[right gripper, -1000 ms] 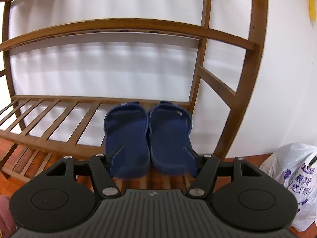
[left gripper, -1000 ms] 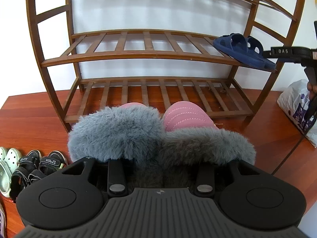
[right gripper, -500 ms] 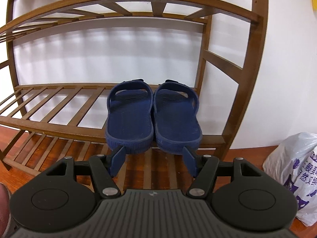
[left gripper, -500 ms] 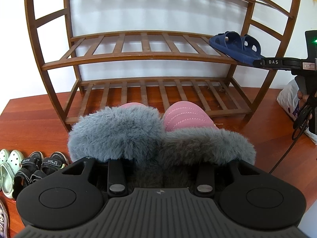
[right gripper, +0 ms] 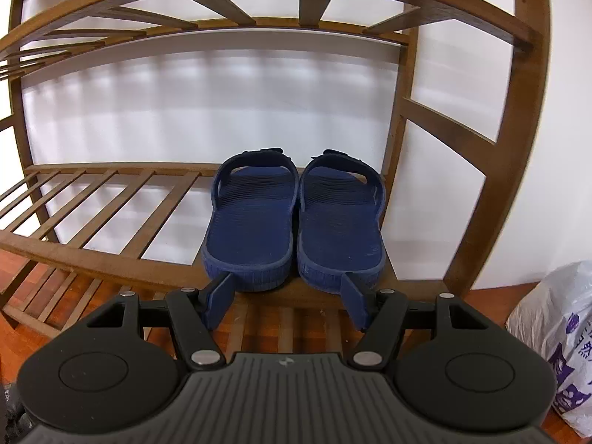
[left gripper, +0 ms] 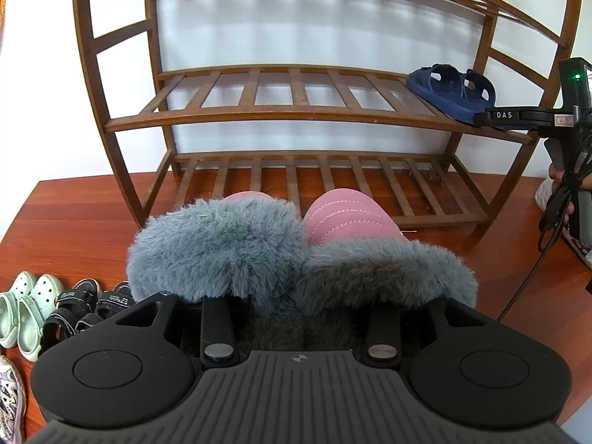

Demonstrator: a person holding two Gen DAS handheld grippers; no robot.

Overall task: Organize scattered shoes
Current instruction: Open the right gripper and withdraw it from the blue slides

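Left gripper (left gripper: pixel 301 310): jaws closed on a pair of pink slippers with grey fur cuffs (left gripper: pixel 296 251), clamped side by side at the heel end so both travel as one; the fingertips are buried in the fur and cannot be seen. The toes point toward the wooden shoe rack (left gripper: pixel 307 118), probably the destination of the pair.

Right gripper (right gripper: pixel 286 298): jaws apart and empty, blue pads flanking, but apparently just short of, the heels of the navy slides (right gripper: pixel 296 222). The slides stand paired on the middle shelf, hard against the rack's right upright, heels at the front rail; this placement leaves the rest of the shelf free.

Open room: the middle shelf left of the slides and the whole bottom shelf are bare slats. The bottom shelf lies directly ahead of the held slippers, with the middle shelf's front rail limiting headroom.

Surroundings: on the red-brown floor (left gripper: pixel 74 222), left, wait pale green clogs (left gripper: pixel 26 307), black sandals (left gripper: pixel 85 307) and a patterned sneaker (left gripper: pixel 9 399). A plastic bag (right gripper: pixel 555 336) sits right of the rack.
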